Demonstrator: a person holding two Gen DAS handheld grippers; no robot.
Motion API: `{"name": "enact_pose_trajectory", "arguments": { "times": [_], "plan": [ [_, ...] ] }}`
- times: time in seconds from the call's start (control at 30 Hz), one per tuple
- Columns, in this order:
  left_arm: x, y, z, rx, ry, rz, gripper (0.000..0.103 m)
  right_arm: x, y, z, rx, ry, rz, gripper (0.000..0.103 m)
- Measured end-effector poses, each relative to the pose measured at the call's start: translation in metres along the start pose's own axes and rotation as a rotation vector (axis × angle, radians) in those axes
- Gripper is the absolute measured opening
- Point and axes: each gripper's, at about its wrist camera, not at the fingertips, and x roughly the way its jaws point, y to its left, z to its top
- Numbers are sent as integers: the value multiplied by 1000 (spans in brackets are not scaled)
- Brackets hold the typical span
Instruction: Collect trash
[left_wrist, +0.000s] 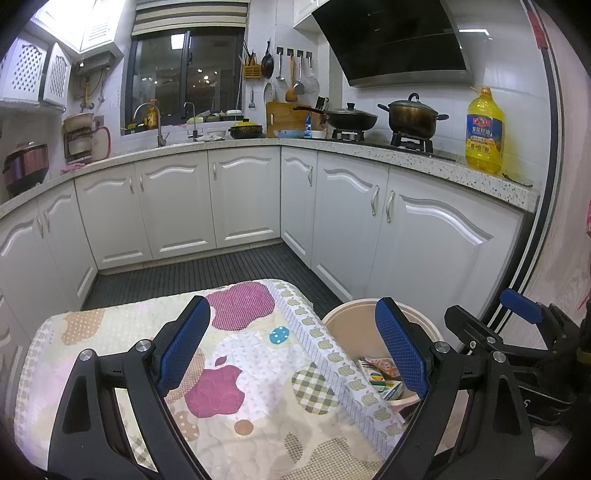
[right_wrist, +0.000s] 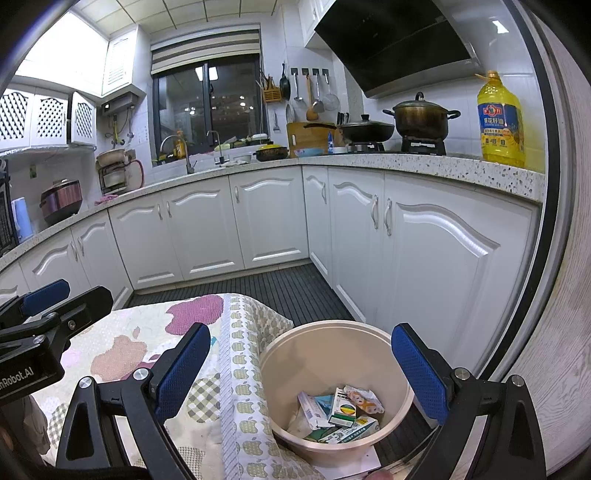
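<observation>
Both grippers hang empty with fingers spread wide: the left gripper over the quilted cloth, the right gripper above the beige bin. The trash, small boxes and wrappers, already lies in the bin's bottom. Collecting looks nearly finished; any next move means finding stray litter, none visible on the cloth.

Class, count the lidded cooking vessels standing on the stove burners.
2: a black wok on the left burner, and a taller dark stockpot on the right burner beside it. None seems hidden.
</observation>
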Motion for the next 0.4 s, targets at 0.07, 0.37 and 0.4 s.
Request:
{"name": "enact_pose_trajectory", "arguments": {
  "times": [0.07,0.37,0.4],
  "plan": [
    [1,1,0,-4,3,-3,91,0,0,0,-2,0,0,98],
    [4,5,-1,4,-2,-8,91,2,0,-1,-1,8,0,98],
    [4,6,-1,3,-2,-10,91,2,0,-2,-2,9,0,98]
  ]
}}
